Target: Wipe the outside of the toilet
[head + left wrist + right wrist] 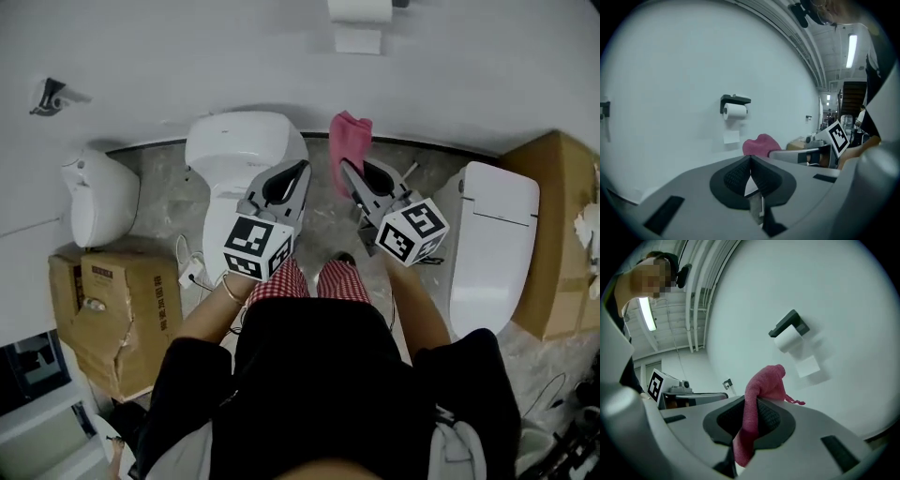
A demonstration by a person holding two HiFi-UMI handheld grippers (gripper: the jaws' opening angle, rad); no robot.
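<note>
Plainly, the cloth [350, 141] could slip: the right tongs [349, 173] are clamped on only a narrow fold, and a hard drag over the toilet [246, 155] might tug it loose (most of it flops free past the tips). The left tongs [298, 173] are closed together on nothing. Both hang above the toilet, which stands by the wall; neither seems to touch it.
</note>
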